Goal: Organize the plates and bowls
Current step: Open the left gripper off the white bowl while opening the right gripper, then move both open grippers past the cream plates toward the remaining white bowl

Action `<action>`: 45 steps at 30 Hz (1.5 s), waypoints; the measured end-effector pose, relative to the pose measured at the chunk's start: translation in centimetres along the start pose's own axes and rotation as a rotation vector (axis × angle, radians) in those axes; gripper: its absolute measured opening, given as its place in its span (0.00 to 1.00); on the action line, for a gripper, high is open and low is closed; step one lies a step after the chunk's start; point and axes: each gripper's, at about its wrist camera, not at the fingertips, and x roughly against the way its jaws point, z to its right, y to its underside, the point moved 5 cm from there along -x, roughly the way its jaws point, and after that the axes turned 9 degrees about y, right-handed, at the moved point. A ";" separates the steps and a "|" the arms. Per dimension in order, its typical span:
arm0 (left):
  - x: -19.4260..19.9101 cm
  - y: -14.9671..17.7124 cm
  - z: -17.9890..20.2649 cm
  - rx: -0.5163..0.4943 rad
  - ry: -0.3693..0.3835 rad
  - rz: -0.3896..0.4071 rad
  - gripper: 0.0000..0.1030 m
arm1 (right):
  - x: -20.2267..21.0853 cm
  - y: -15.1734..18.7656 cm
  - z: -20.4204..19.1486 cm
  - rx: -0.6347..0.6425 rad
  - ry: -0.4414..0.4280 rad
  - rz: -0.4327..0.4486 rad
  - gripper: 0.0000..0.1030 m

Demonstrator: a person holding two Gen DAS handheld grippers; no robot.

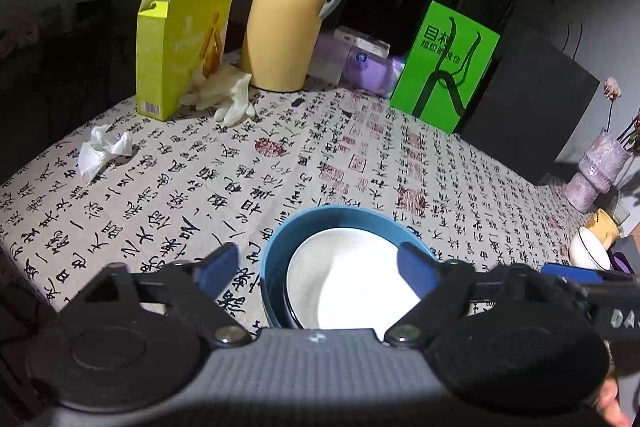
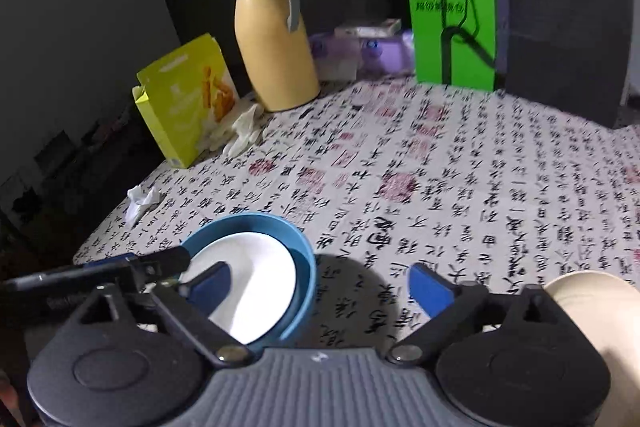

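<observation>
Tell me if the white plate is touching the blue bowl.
Touching. The right wrist view shows the white plate lying tilted inside the blue bowl, its edge resting against the bowl's inner wall; the left wrist view agrees.

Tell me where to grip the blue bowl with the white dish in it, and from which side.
Grip the blue bowl by its bare far-right rim, claw coming down from above, one finger inside the wall, one outside. The white dish lies tilted against the near-left side, leaving a crescent of free space there.

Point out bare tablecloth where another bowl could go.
Widest free patch: mid-cloth between the blue bowl, green bag and black bag. Another lies between blue bowl and crumpled tissue. Crowded: far edge around flask, yellow box, glove.
</observation>
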 end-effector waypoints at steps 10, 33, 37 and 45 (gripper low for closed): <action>0.8 0.7 2.3 -0.026 0.030 0.078 1.00 | 1.0 1.8 3.0 -0.026 0.037 0.092 1.00; -3.4 2.5 11.0 -0.098 0.141 0.012 1.00 | 3.9 4.0 12.7 -0.084 0.123 0.195 1.00; -4.2 2.5 12.6 -0.114 0.154 0.007 1.00 | 4.3 4.1 14.7 -0.095 0.143 0.199 1.00; -6.2 2.8 15.5 -0.141 0.160 -0.021 1.00 | 5.1 4.1 18.8 -0.120 0.184 0.212 1.00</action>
